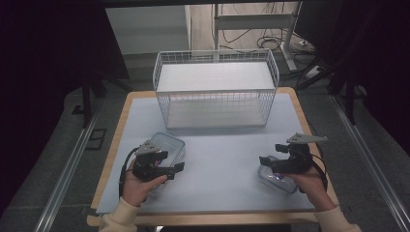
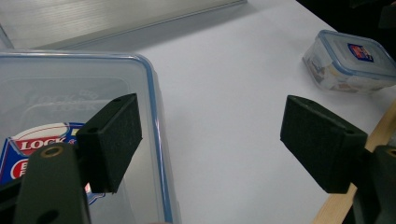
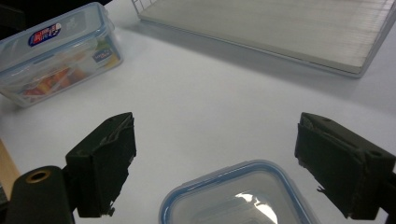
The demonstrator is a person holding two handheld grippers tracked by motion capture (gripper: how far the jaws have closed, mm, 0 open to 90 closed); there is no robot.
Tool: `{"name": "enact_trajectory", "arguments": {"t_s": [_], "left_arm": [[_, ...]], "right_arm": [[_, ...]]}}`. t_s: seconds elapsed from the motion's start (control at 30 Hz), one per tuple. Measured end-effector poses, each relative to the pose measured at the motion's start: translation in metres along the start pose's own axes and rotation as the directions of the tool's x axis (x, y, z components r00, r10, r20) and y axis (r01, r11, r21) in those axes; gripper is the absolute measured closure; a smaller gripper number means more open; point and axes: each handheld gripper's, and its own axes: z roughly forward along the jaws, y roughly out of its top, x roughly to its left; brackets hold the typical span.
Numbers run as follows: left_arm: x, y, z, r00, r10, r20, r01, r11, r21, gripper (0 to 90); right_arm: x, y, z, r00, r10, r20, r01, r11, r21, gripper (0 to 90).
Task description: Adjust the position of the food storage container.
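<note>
A large clear box with a blue-rimmed lid (image 1: 172, 143) lies at the table's left. My left gripper (image 1: 173, 163) hovers just in front of it, open. In the left gripper view its jaws (image 2: 210, 144) stand wide: one pad hangs over the box lid (image 2: 70, 93), the other over bare table. A smaller clear box (image 1: 279, 183) lies at the right, partly under my right gripper (image 1: 270, 154), which is open too. In the right gripper view the open jaws (image 3: 215, 163) straddle the small box's lid (image 3: 238, 198) from above, without touching it.
A white wire basket shelf (image 1: 216, 89) with two levels stands at the back centre, its lower board (image 3: 289, 28) seen ahead of the right gripper. The pale mat (image 1: 222, 159) covers a wooden table (image 1: 109, 159). Each gripper view shows the other box farther off (image 2: 350, 58) (image 3: 56, 51).
</note>
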Motion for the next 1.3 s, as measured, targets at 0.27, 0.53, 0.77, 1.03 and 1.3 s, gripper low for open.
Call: {"name": "enact_trajectory", "arguments": {"t_s": [0.27,0.53,0.77,1.03,1.3], "left_arm": [[-0.008,-0.004,0.000,0.9996,0.000,0.028,0.000,1.0000,-0.002,22.4],[-0.027,-0.007,-0.005,0.9968,0.045,0.066,-0.046,0.9988,0.015,54.8],[-0.042,-0.014,0.011,0.9893,0.069,0.128,-0.080,0.9937,0.078,88.8],[-0.041,-0.037,0.023,0.9940,0.049,0.098,-0.066,0.9819,0.178,89.9],[-0.034,-0.050,0.022,0.9977,0.017,0.065,-0.031,0.9748,0.221,90.0]], "right_arm": [[0.002,-0.008,0.004,1.0000,0.002,-0.006,-0.002,0.999,0.033,14.5],[0.015,-0.001,0.008,0.9985,-0.054,-0.006,0.054,0.998,0.027,14.7],[0.013,-0.005,0.008,0.9984,-0.057,0.004,0.057,0.997,0.044,14.8],[0.013,-0.005,0.007,0.9979,-0.063,0.010,0.063,0.997,0.042,15.1],[0.010,-0.004,0.008,0.9984,-0.055,0.013,0.054,0.997,0.046,15.7]]}}
